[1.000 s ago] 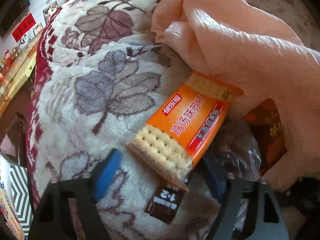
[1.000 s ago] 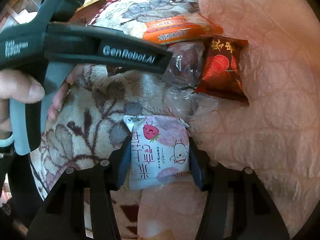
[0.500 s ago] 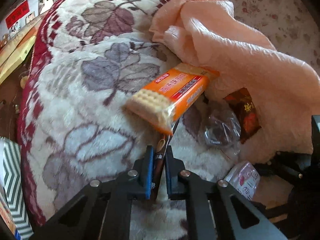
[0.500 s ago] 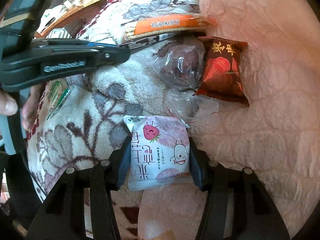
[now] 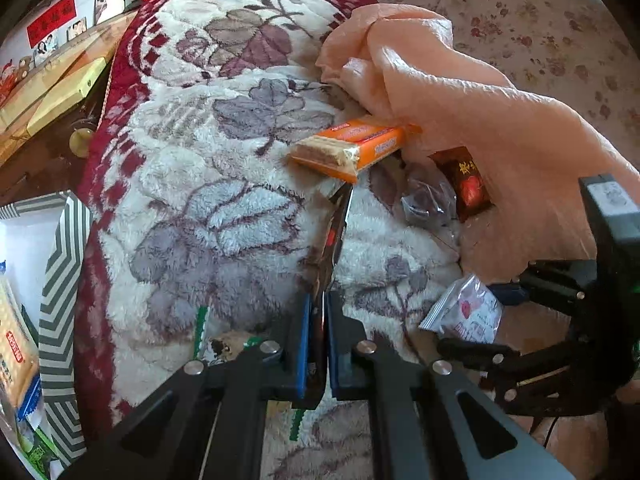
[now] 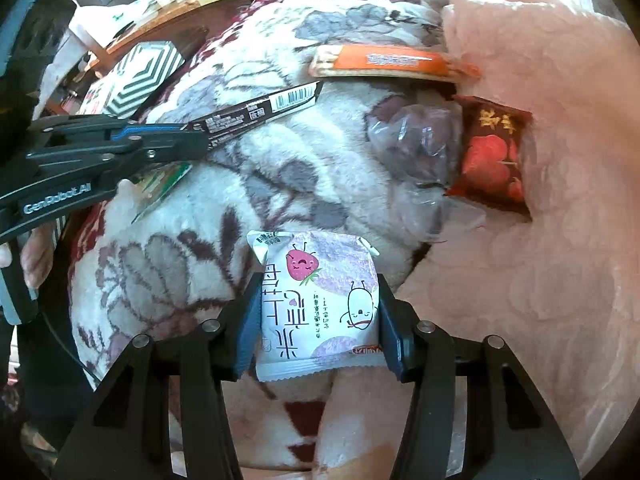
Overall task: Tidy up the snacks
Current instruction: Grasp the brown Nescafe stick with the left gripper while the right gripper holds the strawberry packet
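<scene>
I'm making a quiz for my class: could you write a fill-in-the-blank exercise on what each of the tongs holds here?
1. The left tongs are shut on a thin ____ snack bar.
2. The right tongs hold a white packet printed with a ____.
3. The orange cracker pack lies on the floral ____.

Missing words: dark; strawberry; blanket

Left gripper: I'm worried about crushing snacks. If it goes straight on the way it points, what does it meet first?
Probably the orange cracker pack: the dark flat packet held by the left gripper points at it. Depth is uncertain.

Orange cracker pack [image 5: 352, 148], leaf-patterned blanket [image 5: 224, 216]
</scene>
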